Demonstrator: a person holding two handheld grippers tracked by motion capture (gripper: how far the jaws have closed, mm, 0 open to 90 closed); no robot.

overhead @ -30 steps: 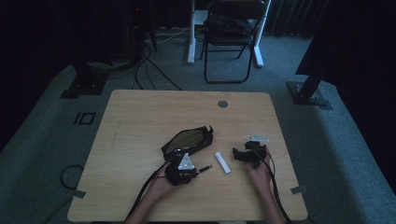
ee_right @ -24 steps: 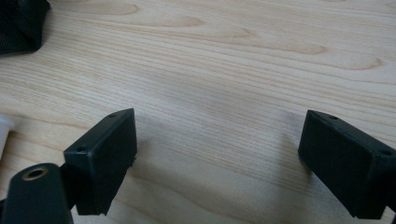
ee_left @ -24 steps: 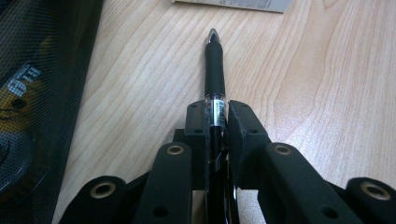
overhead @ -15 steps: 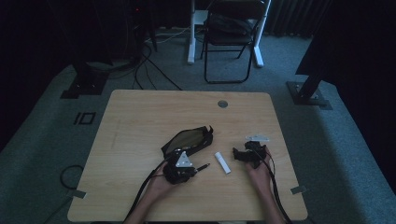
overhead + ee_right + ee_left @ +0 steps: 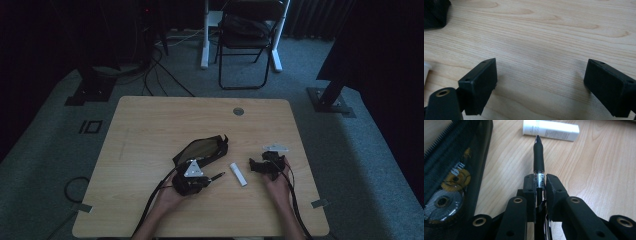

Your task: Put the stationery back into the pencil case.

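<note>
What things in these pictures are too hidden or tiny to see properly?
- Pen: its back end is hidden between the left gripper's black jaws, left gripper view.
- White tube: print too small to read; top cut off by the edge.
- Black pouch: round things inside are blurred by mesh and cut off at the left edge.

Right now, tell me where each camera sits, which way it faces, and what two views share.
High view: above the person's side, facing forward and down on the table; forearms, left gripper, right gripper.
Left gripper view: on that gripper, looking along jaws clamped on a black pen, pouch beside.
Right gripper view: on that gripper, jaws apart over bare wood.
Shared: the white tube, high and left gripper views.
</note>
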